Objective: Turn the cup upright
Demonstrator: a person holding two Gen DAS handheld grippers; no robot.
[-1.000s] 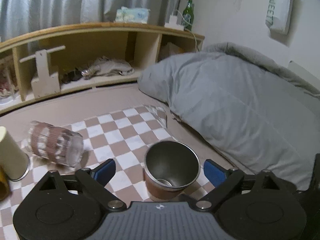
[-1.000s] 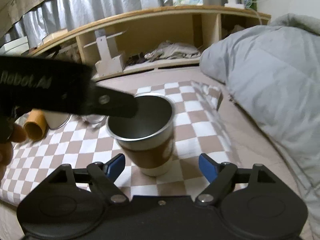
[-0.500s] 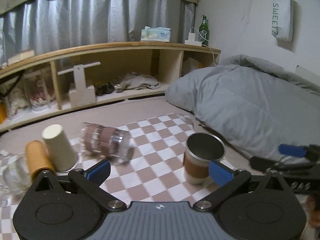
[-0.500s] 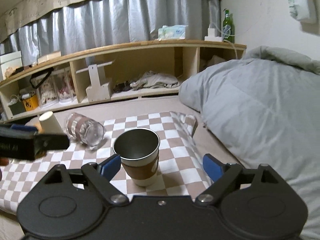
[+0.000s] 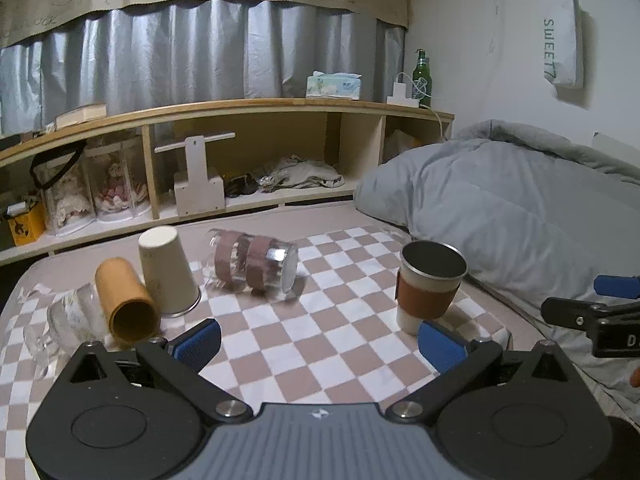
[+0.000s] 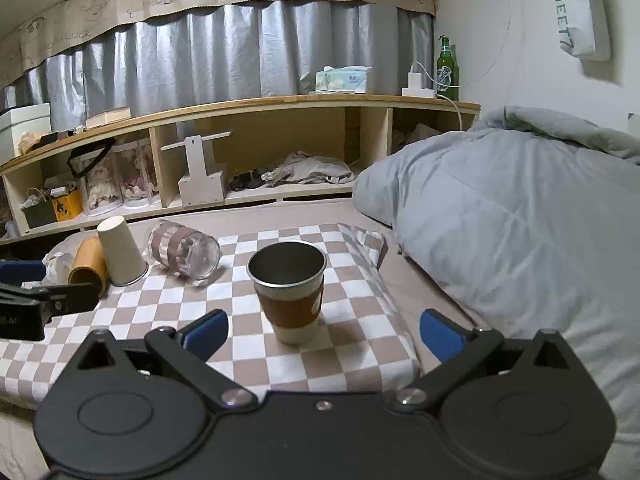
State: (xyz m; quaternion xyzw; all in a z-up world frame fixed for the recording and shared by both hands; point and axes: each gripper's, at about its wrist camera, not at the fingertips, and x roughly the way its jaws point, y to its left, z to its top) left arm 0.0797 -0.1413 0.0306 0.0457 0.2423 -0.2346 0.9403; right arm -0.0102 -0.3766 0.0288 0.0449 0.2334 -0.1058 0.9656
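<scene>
A steel cup with a brown sleeve (image 5: pixel 430 286) stands upright on the checkered cloth (image 5: pixel 340 344); it also shows in the right wrist view (image 6: pixel 289 290). My left gripper (image 5: pixel 318 344) is open and empty, back from the cup, which stands by its right fingertip. My right gripper (image 6: pixel 323 330) is open and empty, with the cup just beyond and between its fingers, untouched. A clear glass with brown bands (image 5: pixel 252 260) lies on its side, also in the right wrist view (image 6: pixel 182 249). A cream paper cup (image 5: pixel 167 276) stands upside down. An orange cup (image 5: pixel 126 306) lies on its side.
A grey duvet (image 5: pixel 520 216) is piled at the right. A wooden shelf unit (image 5: pixel 240 160) with dolls, clothes and a bottle runs along the back. Another clear glass (image 5: pixel 68 316) lies at the far left. The right gripper shows at the left view's right edge (image 5: pixel 600 312).
Both grippers have pulled back and up from the steel cup, which now stands free on the cloth. The other cups have come into view.
</scene>
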